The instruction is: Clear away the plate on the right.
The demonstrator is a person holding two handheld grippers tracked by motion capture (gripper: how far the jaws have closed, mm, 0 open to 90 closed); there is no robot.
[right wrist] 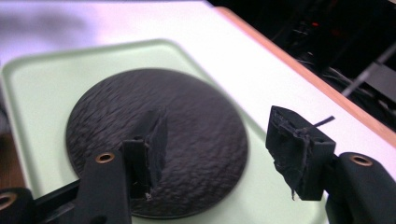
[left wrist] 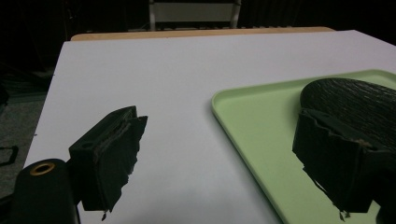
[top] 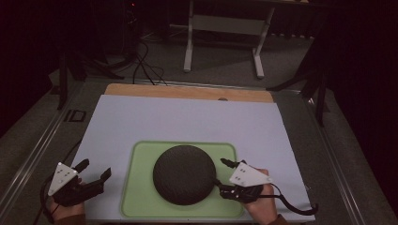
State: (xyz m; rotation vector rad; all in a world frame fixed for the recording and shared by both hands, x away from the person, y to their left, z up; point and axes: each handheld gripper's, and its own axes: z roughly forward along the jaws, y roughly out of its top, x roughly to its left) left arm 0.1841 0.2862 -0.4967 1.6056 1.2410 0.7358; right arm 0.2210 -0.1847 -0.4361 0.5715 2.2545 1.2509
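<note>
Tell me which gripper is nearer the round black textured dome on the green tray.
Right. The right gripper sits at the black dome's right edge; the left gripper is off the tray's left side.

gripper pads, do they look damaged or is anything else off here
Yes. The black pads on the left hand-held gripper look torn and ragged at the edges, and the right hand-held gripper pads are frayed too. The round black textured dome sits squarely on the pale green tray.
</note>
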